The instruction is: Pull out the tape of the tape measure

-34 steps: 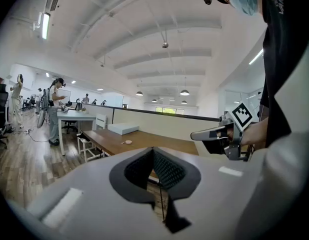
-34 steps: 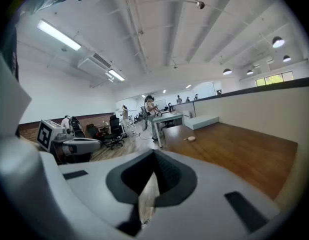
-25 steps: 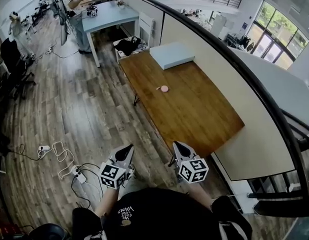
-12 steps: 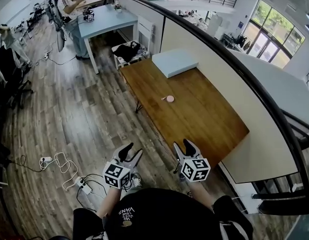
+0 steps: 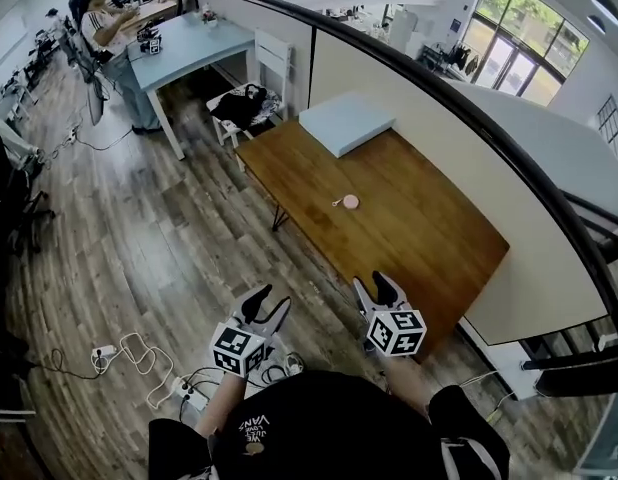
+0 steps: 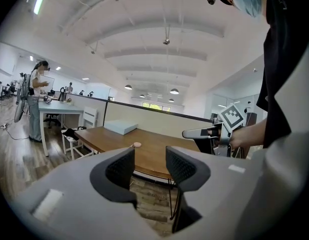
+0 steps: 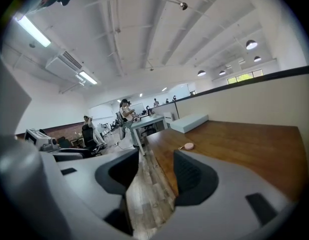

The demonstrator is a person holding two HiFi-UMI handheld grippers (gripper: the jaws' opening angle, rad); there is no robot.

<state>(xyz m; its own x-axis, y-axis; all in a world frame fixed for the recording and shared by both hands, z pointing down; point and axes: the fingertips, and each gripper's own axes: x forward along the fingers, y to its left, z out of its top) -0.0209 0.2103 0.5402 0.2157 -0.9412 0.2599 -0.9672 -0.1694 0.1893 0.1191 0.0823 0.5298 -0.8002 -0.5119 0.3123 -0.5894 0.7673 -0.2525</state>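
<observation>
Small round pink tape measure (image 5: 350, 202) lies mid-top on long brown wooden table (image 5: 429, 253), well apart from both grippers. Left gripper (image 5: 266, 300) over plank floor (image 5: 139, 238), jaws have just been opening, now wide, nothing between. Right gripper (image 5: 377, 286) at table's near edge, jaws likewise just opening, wide, empty.

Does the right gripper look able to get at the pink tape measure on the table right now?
Probably not yet: the right gripper, jaws just opened with nothing between them, is at the near end of the wooden table, and the tape measure lies well up it. The way is bare.
</observation>
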